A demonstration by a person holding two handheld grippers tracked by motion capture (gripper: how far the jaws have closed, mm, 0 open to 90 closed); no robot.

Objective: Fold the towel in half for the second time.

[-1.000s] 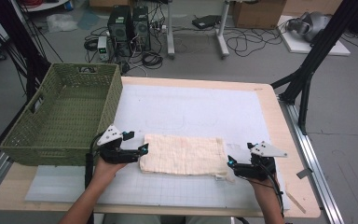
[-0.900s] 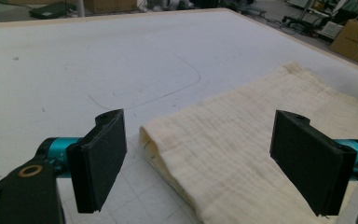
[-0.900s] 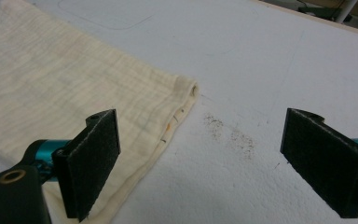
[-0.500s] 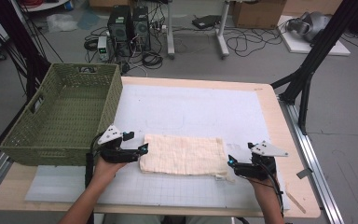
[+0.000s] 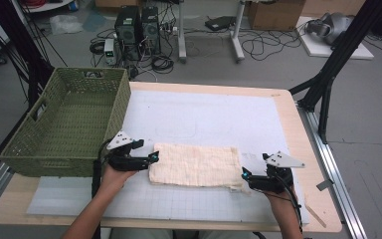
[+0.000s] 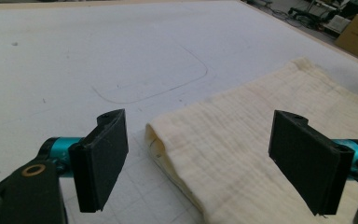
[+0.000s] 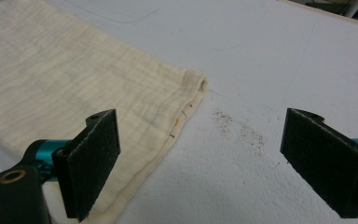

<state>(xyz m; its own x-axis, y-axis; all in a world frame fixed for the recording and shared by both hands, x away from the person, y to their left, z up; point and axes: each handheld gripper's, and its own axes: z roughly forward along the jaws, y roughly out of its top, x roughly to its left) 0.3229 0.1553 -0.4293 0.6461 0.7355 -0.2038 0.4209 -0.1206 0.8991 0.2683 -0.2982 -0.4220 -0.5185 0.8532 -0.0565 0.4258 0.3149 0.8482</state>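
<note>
A cream folded cloth (image 5: pixel 195 165) lies flat on the white gridded mat (image 5: pixel 204 119). My left gripper (image 5: pixel 155 157) sits at the cloth's left end, open. In the left gripper view the cloth's folded edge (image 6: pixel 177 154) lies between the wide-apart jaws of that gripper (image 6: pixel 205 161). My right gripper (image 5: pixel 244 175) rests at the cloth's right end, open. The right gripper view has the cloth's corner (image 7: pixel 186 93) ahead of my gripper (image 7: pixel 205 163), with one jaw over the cloth's hem and the other over bare mat.
A green woven basket (image 5: pixel 64 124) stands at the table's left, just beyond my left hand. The wooden table edge (image 5: pixel 298 129) runs along the right. A faint pencilled outline (image 6: pixel 158 84) marks the mat past the cloth. Cables and computer boxes lie on the floor behind.
</note>
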